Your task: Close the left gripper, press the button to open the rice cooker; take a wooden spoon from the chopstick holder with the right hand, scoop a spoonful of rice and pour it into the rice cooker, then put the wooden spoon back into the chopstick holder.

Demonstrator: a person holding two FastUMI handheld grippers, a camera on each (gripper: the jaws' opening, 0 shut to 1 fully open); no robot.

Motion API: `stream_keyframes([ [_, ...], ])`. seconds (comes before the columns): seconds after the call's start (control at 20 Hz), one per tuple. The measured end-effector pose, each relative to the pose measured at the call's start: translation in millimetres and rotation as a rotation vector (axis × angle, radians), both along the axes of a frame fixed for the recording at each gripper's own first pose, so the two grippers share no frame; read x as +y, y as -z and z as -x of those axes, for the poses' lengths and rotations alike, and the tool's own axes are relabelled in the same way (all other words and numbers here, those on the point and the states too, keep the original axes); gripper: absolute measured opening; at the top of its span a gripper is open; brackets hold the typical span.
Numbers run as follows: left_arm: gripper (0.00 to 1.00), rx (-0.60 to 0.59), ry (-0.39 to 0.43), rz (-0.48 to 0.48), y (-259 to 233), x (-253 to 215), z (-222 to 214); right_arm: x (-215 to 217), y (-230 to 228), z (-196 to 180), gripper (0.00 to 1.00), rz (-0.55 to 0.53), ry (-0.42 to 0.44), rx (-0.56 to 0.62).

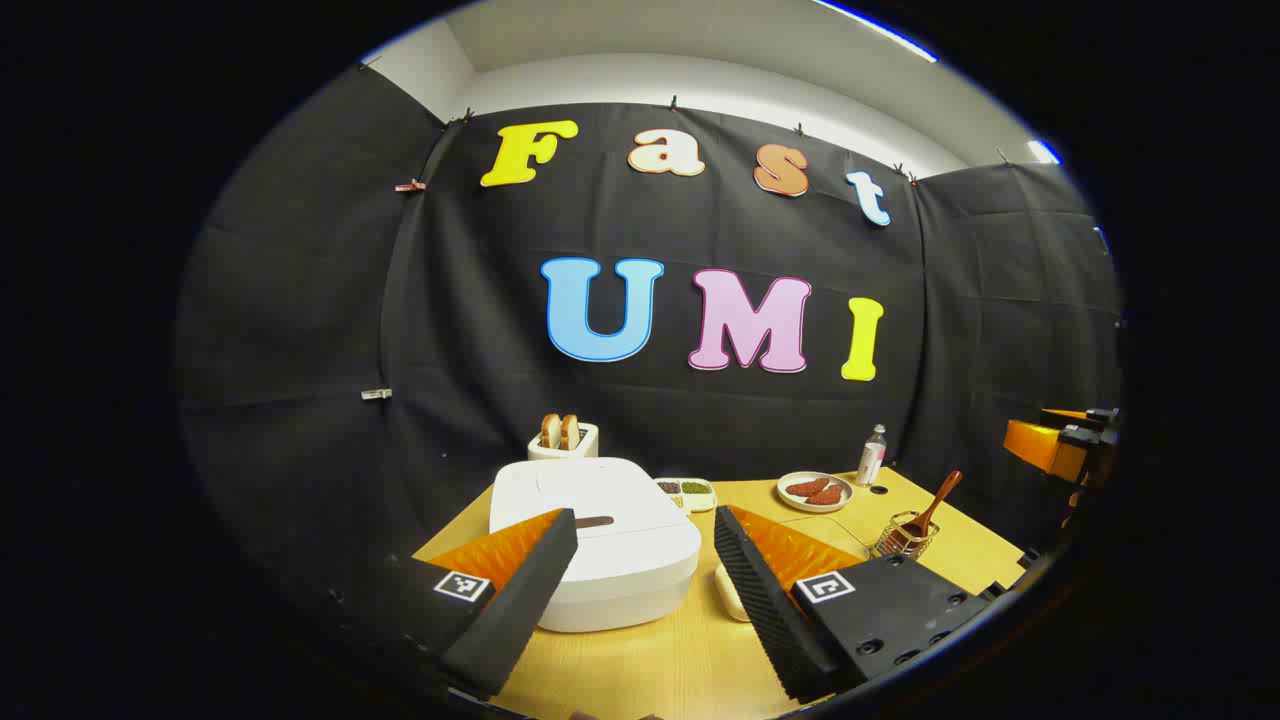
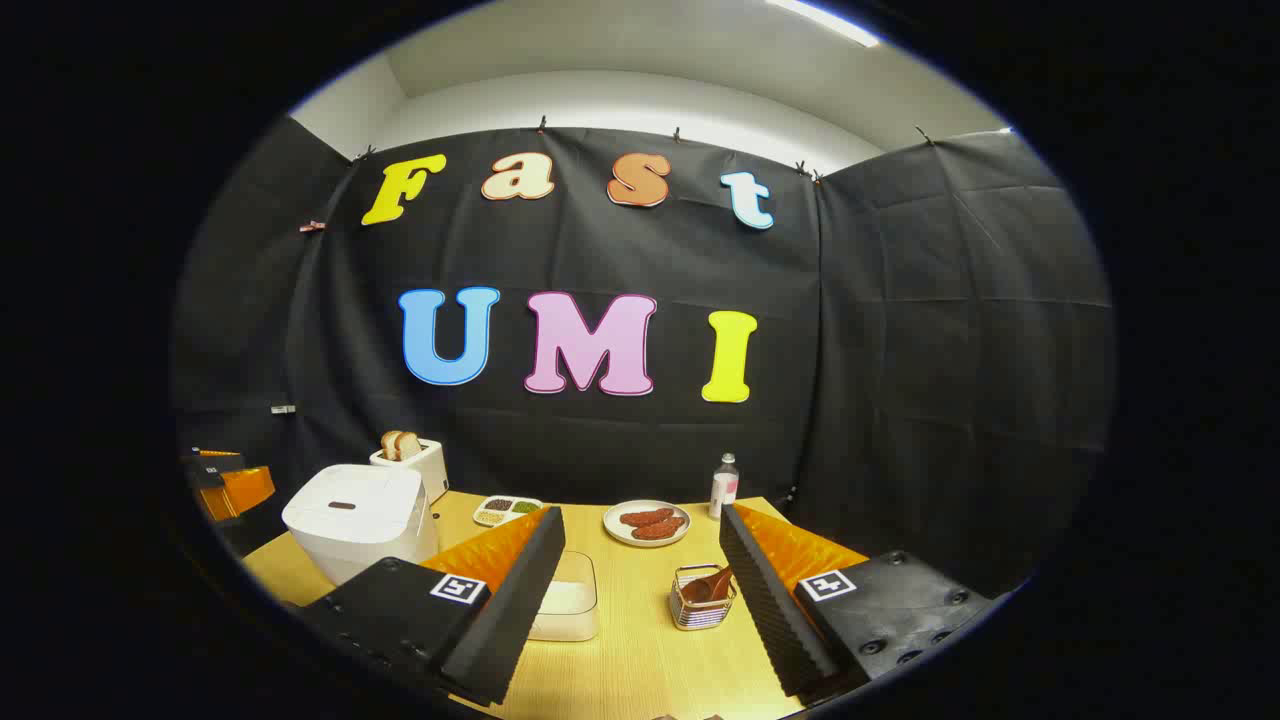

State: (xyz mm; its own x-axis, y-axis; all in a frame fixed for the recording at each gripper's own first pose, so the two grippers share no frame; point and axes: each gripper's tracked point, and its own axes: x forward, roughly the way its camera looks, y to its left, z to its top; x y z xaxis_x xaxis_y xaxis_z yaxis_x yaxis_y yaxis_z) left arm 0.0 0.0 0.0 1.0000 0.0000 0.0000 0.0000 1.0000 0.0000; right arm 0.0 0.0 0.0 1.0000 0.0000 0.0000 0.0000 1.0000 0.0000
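Note:
The white rice cooker [image 1: 610, 560] stands with its lid down, just beyond my left gripper [image 1: 645, 515], which is open and empty. A dark button slot [image 1: 594, 521] shows on the lid. A wire chopstick holder [image 1: 905, 537] at the right carries the wooden spoon [image 1: 938, 497]. In the right gripper view the open, empty right gripper [image 2: 640, 512] faces the holder [image 2: 702, 600] with the spoon's bowl [image 2: 708, 583] in it, and a clear box of rice [image 2: 570, 600] lies partly behind its left finger. The cooker [image 2: 350, 520] stands far left.
On the wooden table [image 2: 640, 660] a plate of sausages [image 2: 648, 522], a small bottle [image 2: 724, 486], a divided dish of grains [image 2: 507, 510] and a toaster with bread [image 2: 410, 458] line the back. The black cloth wall closes in behind and on both sides.

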Motion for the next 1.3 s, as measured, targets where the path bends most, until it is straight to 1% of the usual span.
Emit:
stream_keyframes([
  [0.35, 0.95, 0.027, -0.004, -0.031, 0.6, -0.8, -12.3, -8.1, 17.4, -14.7, 0.98, -0.055, 0.015, 0.063],
  [0.55, 0.96, 0.044, -0.007, -0.039, 0.0, -6.7, -20.3, -16.0, 23.7, -32.2, 0.98, -0.068, 0.015, 0.083],
  [0.65, 0.96, 0.041, -0.010, -0.041, -4.0, -12.1, -25.7, -20.4, 24.8, -41.7, 0.98, -0.058, 0.005, 0.084],
  [0.85, 0.96, 0.047, -0.040, -0.026, -8.2, -15.2, -36.7, -29.4, 27.2, -59.8, 0.98, -0.070, -0.006, 0.090],
  [1.05, 0.95, 0.049, -0.084, -0.058, -18.2, -10.6, -53.0, -31.6, 30.3, -73.6, 0.98, -0.069, -0.032, 0.096],
  [1.15, 0.95, 0.059, -0.108, -0.037, -23.1, -3.5, -64.7, -32.7, 32.6, -75.8, 0.98, -0.067, -0.041, 0.101],
  [1.25, 0.88, 0.074, -0.119, -0.005, -23.9, 1.1, -77.2, -34.4, 35.9, -77.4, 0.98, -0.064, -0.051, 0.105],
  [1.3, 0.80, 0.084, -0.132, 0.002, -22.8, 7.2, -84.3, -36.3, 37.5, -78.2, 0.98, -0.061, -0.053, 0.108],
])
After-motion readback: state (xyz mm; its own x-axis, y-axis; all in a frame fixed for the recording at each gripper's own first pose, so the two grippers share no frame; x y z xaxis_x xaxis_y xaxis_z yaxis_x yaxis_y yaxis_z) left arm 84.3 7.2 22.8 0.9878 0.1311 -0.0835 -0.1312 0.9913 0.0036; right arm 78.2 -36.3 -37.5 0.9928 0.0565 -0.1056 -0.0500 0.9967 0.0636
